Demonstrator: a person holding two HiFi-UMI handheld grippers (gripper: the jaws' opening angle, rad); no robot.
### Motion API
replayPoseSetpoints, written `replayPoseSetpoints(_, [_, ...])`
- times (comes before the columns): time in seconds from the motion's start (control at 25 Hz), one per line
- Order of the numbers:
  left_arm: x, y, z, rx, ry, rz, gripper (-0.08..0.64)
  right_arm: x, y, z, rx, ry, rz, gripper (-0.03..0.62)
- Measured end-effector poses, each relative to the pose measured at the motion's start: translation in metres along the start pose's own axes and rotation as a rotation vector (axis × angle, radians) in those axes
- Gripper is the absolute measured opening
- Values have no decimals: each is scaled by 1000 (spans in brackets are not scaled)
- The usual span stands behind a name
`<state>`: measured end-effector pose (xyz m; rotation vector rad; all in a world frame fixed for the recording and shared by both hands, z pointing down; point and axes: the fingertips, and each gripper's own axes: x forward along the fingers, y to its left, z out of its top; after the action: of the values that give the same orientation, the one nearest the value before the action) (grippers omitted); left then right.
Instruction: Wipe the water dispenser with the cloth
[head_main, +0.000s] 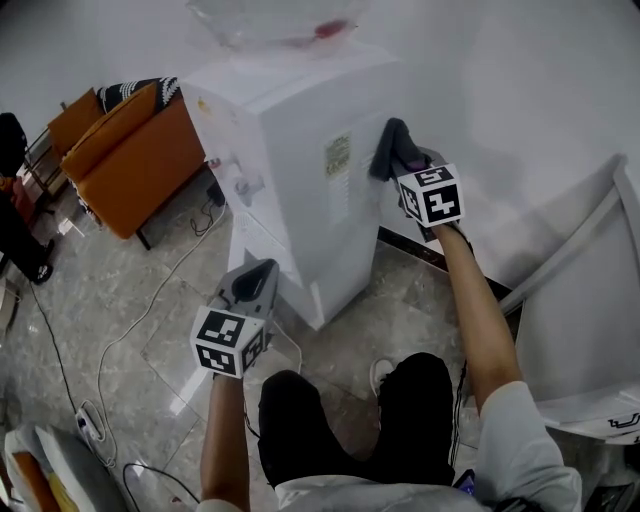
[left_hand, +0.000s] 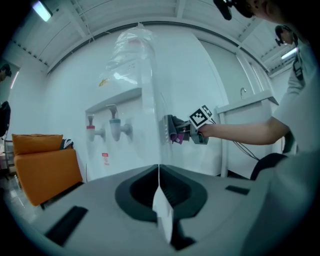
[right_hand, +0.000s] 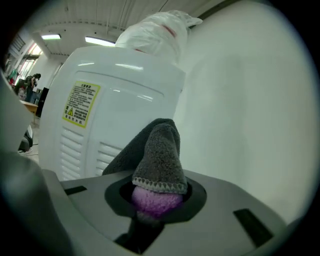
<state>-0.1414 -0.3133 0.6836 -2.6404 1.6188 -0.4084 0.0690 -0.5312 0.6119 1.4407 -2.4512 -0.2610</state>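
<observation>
Grasping the cloth (right_hand: 157, 155) in the right hand-held gripper (head_main: 393, 152), against the water dispenser (head_main: 290, 140) lying just leftward, upper centre; holding the left hand-held gripper (head_main: 255, 282) clenched, empty, farther, lower left.

You are gripping a cloth (right_hand: 156, 150) that is showing a soft, fuzzy grey pile, a stitched edge and a fluffier purple face underneath. The water dispenser (right_hand: 115, 115) is showing a white plastic shell, smooth and faintly glossy, with moulded louvres and a shiny yellow sticker (right_hand: 81, 102). The right gripper (right_hand: 155, 200) and the left gripper (left_hand: 160, 200) you are holding are looking like matt grey plastic. The bottle (left_hand: 131, 50) on top is glinting through clear, crinkled plastic film. The floor (head_main: 120, 300) is gleaming like polished stone, and the orange sofa (head_main: 130, 160) is looking smooth and leather-like.
</observation>
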Motion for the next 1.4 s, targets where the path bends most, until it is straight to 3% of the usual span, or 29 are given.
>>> replayPoseSetpoints(0.12, [2, 2, -5, 0, 9, 10, 17, -1, 10, -12, 19, -8, 33, 78])
replayPoseSetpoints(0.36, [2, 10, -20, -31, 28, 23, 17, -27, 85, 5, 39, -131, 194, 78])
replayPoseSetpoints(0.56, [-4, 12, -27, -42, 29, 28, 18, -51, 154, 10, -41, -182, 340, 78])
replayPoseSetpoints(0.92, [-5, 10, -45, -52, 49, 29, 17, -80, 262, -19, -168, -230, 608, 80])
replayPoseSetpoints(1.08, [-5, 8, -56, -50, 60, 27, 18, -73, 259, -44, -140, -217, 579, 78])
replayPoseSetpoints(1.4, [19, -3, -87, -77, 79, 15, 18, -26, 194, -124, -95, -67, 417, 80])
